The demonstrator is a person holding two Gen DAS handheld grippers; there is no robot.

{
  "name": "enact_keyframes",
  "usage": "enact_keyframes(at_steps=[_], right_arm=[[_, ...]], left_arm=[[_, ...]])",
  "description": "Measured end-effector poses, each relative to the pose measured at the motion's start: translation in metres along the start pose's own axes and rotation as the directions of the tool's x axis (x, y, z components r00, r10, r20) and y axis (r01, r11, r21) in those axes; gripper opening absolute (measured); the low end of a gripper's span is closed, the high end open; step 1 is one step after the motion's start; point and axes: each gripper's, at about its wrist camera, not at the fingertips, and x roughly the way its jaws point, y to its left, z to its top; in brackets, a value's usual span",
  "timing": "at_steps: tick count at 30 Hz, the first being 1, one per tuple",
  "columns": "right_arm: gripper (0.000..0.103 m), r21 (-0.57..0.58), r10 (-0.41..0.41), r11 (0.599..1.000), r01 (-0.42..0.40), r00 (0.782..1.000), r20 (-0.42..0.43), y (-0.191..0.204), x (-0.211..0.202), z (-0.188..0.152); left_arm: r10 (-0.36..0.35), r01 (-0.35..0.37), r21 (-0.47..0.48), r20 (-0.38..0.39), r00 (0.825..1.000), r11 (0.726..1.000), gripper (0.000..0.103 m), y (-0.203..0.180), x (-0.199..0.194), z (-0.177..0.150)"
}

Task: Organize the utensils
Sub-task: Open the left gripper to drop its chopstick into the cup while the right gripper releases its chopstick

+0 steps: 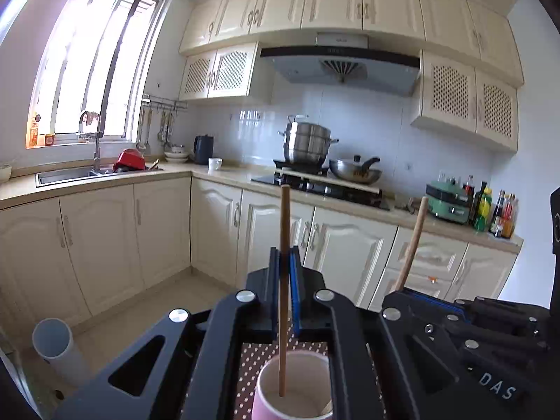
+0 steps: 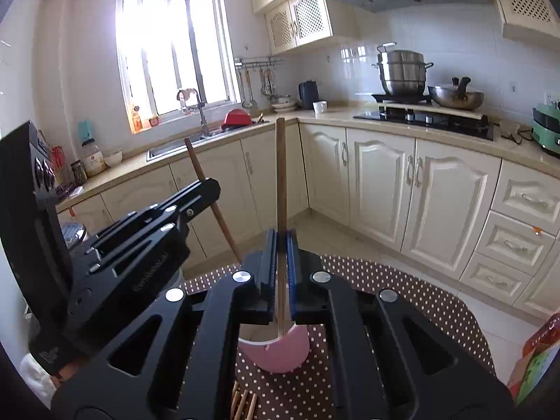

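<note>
My left gripper (image 1: 285, 255) is shut on a wooden chopstick (image 1: 284, 217) that stands upright, its lower end inside the pink cup (image 1: 260, 402) below the jaws. To its right, my right gripper (image 1: 406, 292) holds a second chopstick (image 1: 414, 234), tilted. In the right wrist view my right gripper (image 2: 281, 236) is shut on its chopstick (image 2: 280, 175), whose lower end dips just inside the pink cup's (image 2: 280, 353) rim. My left gripper (image 2: 210, 189) appears there at the left with its slanted chopstick (image 2: 201, 171).
The cup stands on a table with a brown polka-dot cloth (image 2: 402, 287). Several loose chopsticks (image 2: 241, 402) lie at its near edge. A white tube (image 1: 52, 343) stands at the left, a colourful box (image 2: 539, 360) at the right. Kitchen cabinets lie beyond.
</note>
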Motion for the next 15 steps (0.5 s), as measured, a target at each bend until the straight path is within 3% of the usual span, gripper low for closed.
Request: enact_keyframes(at_steps=[3,5,10,13,15], right_arm=[[0.006,0.010,-0.004,1.000,0.004,1.000,-0.020,-0.003,0.002,-0.005],[0.006,0.029,-0.004,1.000,0.005,0.999,-0.034,-0.006,0.003,-0.009],[0.007,0.067,-0.009,0.998,0.012,0.999,-0.045,-0.012,-0.004,-0.011],[0.007,0.078,-0.020,0.997,0.024,0.999,-0.044,-0.013,-0.012,-0.011],[0.014,0.077,-0.027,0.997,0.030,0.999,-0.040,-0.011,-0.018,-0.011]], left_arm=[[-0.011,0.011,0.007,-0.065,0.998,1.000,0.007,0.005,0.001,-0.008],[-0.011,0.013,0.016,-0.097,0.995,1.000,0.026,0.006,0.001,-0.011],[-0.008,0.009,0.013,-0.098,0.995,1.000,0.048,0.011,-0.016,-0.013],[-0.008,0.009,0.017,-0.095,0.995,1.000,0.054,0.011,-0.028,-0.011],[-0.002,0.004,0.022,-0.104,0.995,1.000,0.062,0.010,-0.035,-0.009]])
